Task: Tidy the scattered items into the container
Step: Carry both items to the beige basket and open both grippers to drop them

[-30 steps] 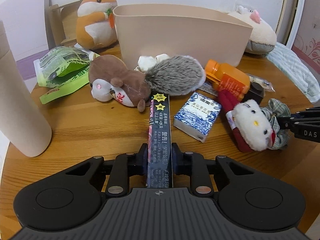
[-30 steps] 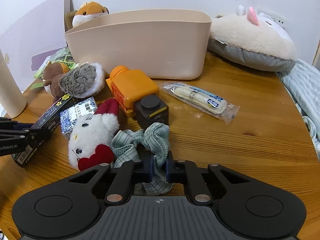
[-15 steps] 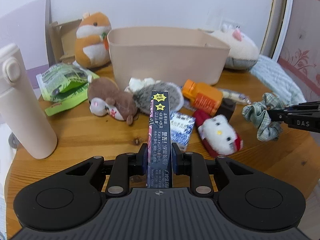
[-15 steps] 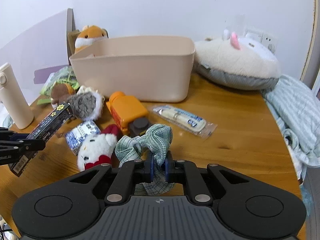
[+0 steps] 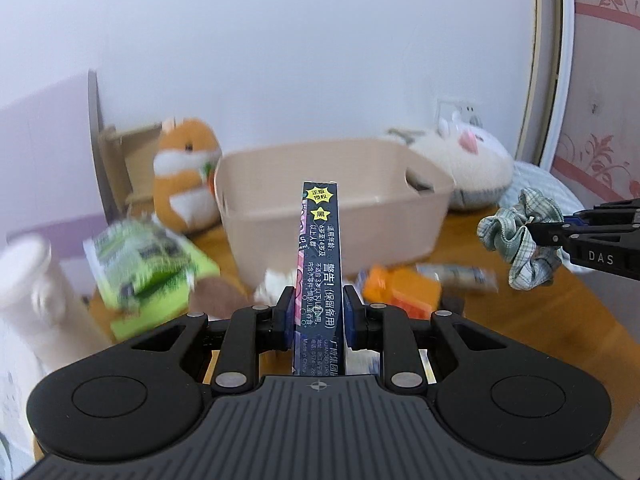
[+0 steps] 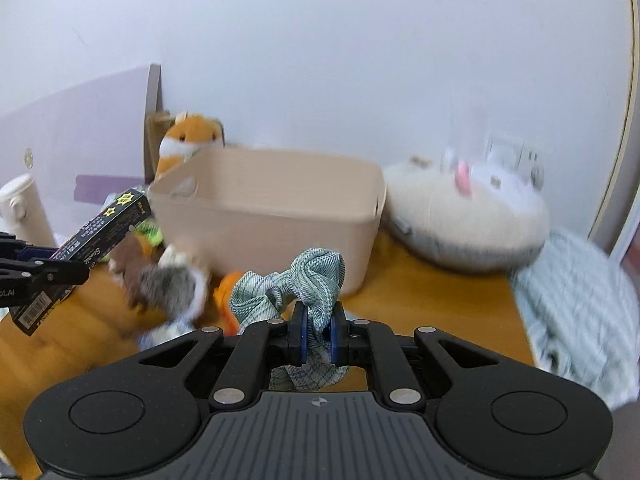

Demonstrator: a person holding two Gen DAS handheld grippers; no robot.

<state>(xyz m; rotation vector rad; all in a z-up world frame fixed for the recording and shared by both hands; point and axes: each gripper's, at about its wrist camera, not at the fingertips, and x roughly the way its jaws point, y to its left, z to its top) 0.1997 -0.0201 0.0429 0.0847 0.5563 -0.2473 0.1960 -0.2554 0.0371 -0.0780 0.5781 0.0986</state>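
Left wrist view
- Left gripper: clenched on a dark, narrow printed box, carried above the table.
- Box axis: runs straight ahead along the fingers, its far end pointing at the near wall of the beige tub.
- Tub: straight ahead, near the table's far edge, open top up.
- Right gripper: comes in from the right, gripping a green checked scrunchie, beside the tub's right end.

Right wrist view
- Right gripper: clamped on the scrunchie, which bunches up ahead of the pads.
- Tub: ahead and slightly left; the scrunchie hangs before its near right corner.
- Left gripper: at the left, with the box slanting up toward the tub's left end.
- Nearer hand: I cannot tell; both look similarly near.
- Left on the table: a squirrel plush and an orange bottle, blurred.
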